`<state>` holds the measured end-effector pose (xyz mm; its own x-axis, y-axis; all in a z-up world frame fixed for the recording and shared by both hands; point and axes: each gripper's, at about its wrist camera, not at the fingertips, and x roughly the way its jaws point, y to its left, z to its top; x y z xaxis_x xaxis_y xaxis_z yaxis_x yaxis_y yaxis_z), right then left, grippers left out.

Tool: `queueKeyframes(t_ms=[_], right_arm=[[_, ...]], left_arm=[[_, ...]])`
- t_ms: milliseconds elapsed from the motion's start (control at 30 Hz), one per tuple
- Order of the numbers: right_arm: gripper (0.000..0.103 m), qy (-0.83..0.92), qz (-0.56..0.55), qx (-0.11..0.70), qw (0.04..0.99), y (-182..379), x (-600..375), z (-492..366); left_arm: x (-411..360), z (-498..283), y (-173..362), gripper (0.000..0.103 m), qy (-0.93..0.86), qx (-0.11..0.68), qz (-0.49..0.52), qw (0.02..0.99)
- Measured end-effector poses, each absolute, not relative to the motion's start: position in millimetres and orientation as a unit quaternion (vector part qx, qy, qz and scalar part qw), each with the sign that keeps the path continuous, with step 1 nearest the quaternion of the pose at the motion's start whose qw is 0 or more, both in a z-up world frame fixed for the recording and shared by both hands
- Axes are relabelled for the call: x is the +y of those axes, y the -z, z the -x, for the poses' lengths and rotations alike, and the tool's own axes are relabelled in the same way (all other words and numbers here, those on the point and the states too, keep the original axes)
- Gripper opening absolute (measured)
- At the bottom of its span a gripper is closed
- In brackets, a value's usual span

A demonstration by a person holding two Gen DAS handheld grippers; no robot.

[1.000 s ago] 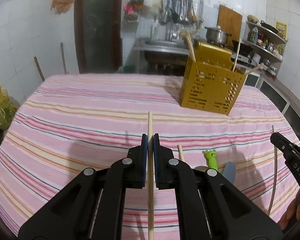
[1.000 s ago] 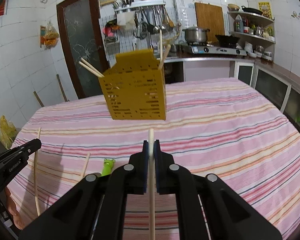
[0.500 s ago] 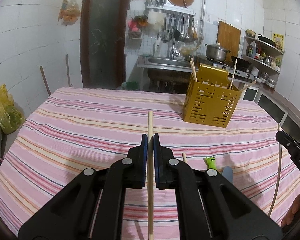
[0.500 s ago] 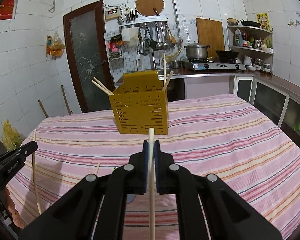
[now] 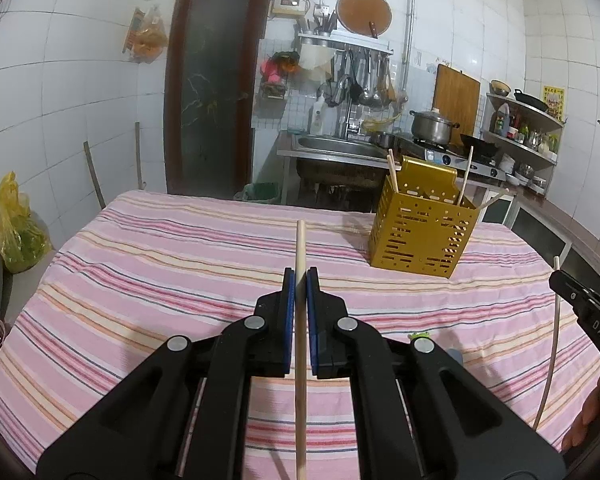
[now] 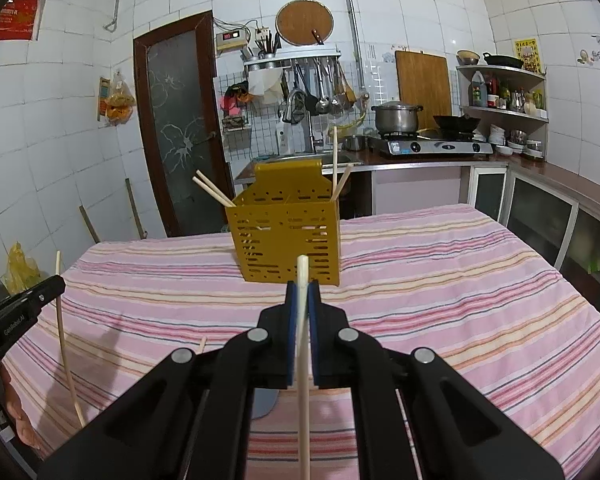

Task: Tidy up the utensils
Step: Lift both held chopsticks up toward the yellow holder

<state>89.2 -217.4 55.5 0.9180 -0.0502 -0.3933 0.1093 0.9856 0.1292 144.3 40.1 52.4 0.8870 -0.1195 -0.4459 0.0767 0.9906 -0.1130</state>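
Note:
My left gripper (image 5: 300, 274) is shut on a wooden chopstick (image 5: 299, 246) that points forward above the striped table. My right gripper (image 6: 302, 286) is shut on a second chopstick (image 6: 302, 270), aimed at the yellow perforated utensil holder (image 6: 288, 240). The holder (image 5: 420, 236) stands upright at the far side of the table with several chopsticks leaning in it. Each view shows the other gripper at its edge: the right gripper (image 5: 580, 308) with its chopstick (image 5: 553, 340), and the left gripper (image 6: 20, 312) with its chopstick (image 6: 65, 340).
A loose chopstick (image 6: 202, 344), a small green frog piece (image 5: 419, 335) and a blue-grey flat item (image 6: 264, 400) lie on the pink striped cloth (image 5: 160, 280) near the grippers. Behind the table are a sink (image 5: 336, 152), a stove counter (image 6: 432, 148) and a door (image 5: 212, 92).
Both grippers have risen and tilted upward with their chopsticks still held. The yellow holder now looks smaller and lower in both views, and the frog is mostly hidden behind the left gripper.

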Motion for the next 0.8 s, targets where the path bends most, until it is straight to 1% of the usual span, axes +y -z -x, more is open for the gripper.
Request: queueKeyframes(t_ms=[533,800], right_arm=[[0.006,0.044,-0.078,0.142,0.986,-78,-232,-108],[0.006,0.041,-0.082,0.118,0.989,-98,-241,-132]], left_arm=[[31,-160,-74,0.005,0.061,0.194,0.044,0.978],[17,-178,-98,0.004,0.072,0.167,0.044,0.982]])
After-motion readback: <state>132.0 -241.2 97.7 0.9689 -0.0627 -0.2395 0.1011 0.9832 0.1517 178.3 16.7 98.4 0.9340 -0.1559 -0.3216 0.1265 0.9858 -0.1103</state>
